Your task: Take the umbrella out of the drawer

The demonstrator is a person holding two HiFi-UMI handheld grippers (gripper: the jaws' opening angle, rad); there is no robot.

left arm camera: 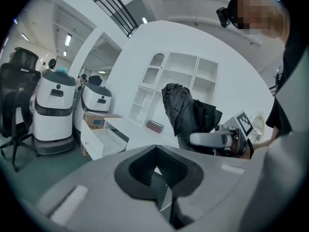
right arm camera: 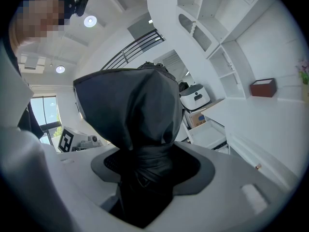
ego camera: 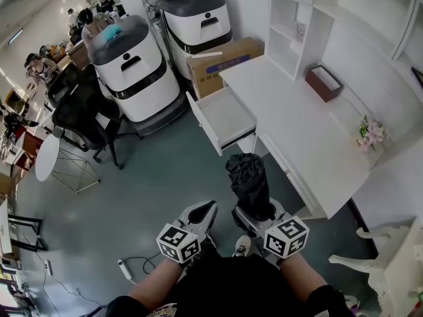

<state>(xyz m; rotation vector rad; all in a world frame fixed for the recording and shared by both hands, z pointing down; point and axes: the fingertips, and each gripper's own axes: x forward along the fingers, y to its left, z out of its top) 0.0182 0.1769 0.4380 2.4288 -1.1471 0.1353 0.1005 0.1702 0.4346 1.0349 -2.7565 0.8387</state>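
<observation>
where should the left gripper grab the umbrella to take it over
On the bunched black fabric above the right gripper, coming in from the person's left. The umbrella stands upright with its lower end clamped in those fingers, so only the upper part is free.

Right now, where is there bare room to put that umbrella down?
The white desk top is bare between the brown box and the flowers. The open drawer looks empty too. Crowded: around the cardboard box and the white machines.

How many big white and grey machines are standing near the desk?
2. One white and grey machine left of the open white drawer, the other behind the brown cardboard box.
</observation>
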